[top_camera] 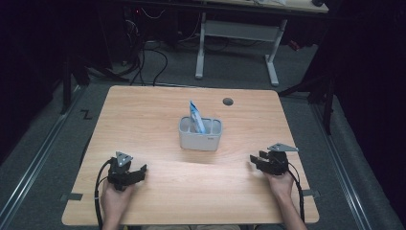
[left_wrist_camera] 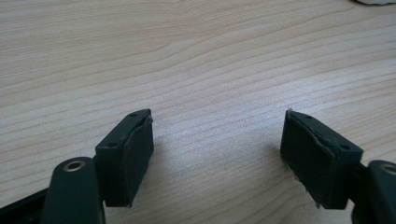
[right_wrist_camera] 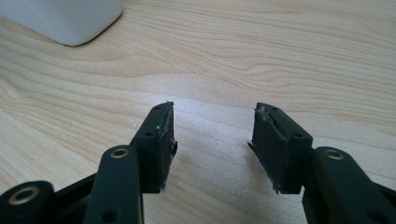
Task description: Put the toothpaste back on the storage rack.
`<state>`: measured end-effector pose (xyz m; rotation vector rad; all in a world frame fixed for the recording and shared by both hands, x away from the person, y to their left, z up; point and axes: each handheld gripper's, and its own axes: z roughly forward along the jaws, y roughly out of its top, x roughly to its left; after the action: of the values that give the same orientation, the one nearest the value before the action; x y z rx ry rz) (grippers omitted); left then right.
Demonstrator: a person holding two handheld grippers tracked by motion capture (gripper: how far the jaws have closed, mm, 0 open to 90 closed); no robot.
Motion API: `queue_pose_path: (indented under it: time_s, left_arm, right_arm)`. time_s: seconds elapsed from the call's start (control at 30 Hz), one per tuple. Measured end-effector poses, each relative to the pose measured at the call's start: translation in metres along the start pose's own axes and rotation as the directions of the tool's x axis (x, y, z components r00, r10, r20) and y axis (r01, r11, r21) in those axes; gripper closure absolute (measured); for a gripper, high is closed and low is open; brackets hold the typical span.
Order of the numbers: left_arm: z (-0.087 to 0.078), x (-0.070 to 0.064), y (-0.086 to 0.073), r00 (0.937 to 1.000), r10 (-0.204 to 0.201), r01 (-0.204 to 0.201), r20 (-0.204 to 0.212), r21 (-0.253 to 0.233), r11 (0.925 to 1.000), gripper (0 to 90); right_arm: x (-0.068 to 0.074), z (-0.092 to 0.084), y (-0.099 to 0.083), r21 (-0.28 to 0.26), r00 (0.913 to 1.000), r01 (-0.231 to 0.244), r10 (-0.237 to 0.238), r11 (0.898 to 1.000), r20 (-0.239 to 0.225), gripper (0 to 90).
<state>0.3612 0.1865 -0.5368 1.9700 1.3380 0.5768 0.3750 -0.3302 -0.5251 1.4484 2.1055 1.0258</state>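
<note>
Wooden table (top_camera: 158, 115), viewed from above: a grey divided holder (top_camera: 200, 133) stands upright near the centre, slightly toward 12 o'clock. A blue-and-white packet (top_camera: 196, 116) stands in its rear left compartment, leaning toward 11 o'clock with its top well clear of the rim. A dark round grommet hole (top_camera: 228, 101) sits in the tabletop at about 1 o'clock from the holder.

Left gripper (top_camera: 140, 171): held in the person's left hand (top_camera: 115, 199) at roughly 7 o'clock from the holder, well apart from it, low over the table with the jaws pointing toward 3 o'clock. In the left gripper view the left gripper (left_wrist_camera: 217, 154) has its jaws spread wide, bare wood grain between the pads (left_wrist_camera: 137, 158), nothing held. A sliver of a pale object shows at the upper right edge; too little is visible to identify it.

Right gripper (top_camera: 254, 159): held in the person's right hand (top_camera: 280, 184) at roughly 4 o'clock from the holder, well apart from it, jaws pointing toward 9 to 10 o'clock. In the right gripper view the right gripper (right_wrist_camera: 212, 144) has its jaws parted, the gap narrower than on the left, with bare table between them. The holder's rounded grey corner (right_wrist_camera: 70, 18) appears at 11 o'clock from the jaws, well ahead and off to the side, outside the gap and not touching either jaw
</note>
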Motion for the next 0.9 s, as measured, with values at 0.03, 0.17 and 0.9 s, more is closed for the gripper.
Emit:
queue_pose_path:
  time_s: [0.03,0.17,0.9]
  left_arm:
    - [0.0,0.0,0.0,1.0,0.0,0.0,0.0,0.0,1.0,26.0]
    - [0.0,0.0,0.0,1.0,0.0,0.0,0.0,0.0,1.0,26.0]
    - [0.0,0.0,0.0,1.0,-0.002,0.002,-0.004,-0.001,1.0,26.0]
  right_arm:
    - [0.001,0.001,0.0,0.0,1.0,0.004,-0.004,1.0,0.004,48.3]
    - [0.002,0.003,0.0,0.004,0.9998,0.012,-0.012,1.0,0.014,47.3]
    - [0.011,0.008,-0.002,0.037,0.9942,0.094,-0.095,0.995,0.05,39.2]
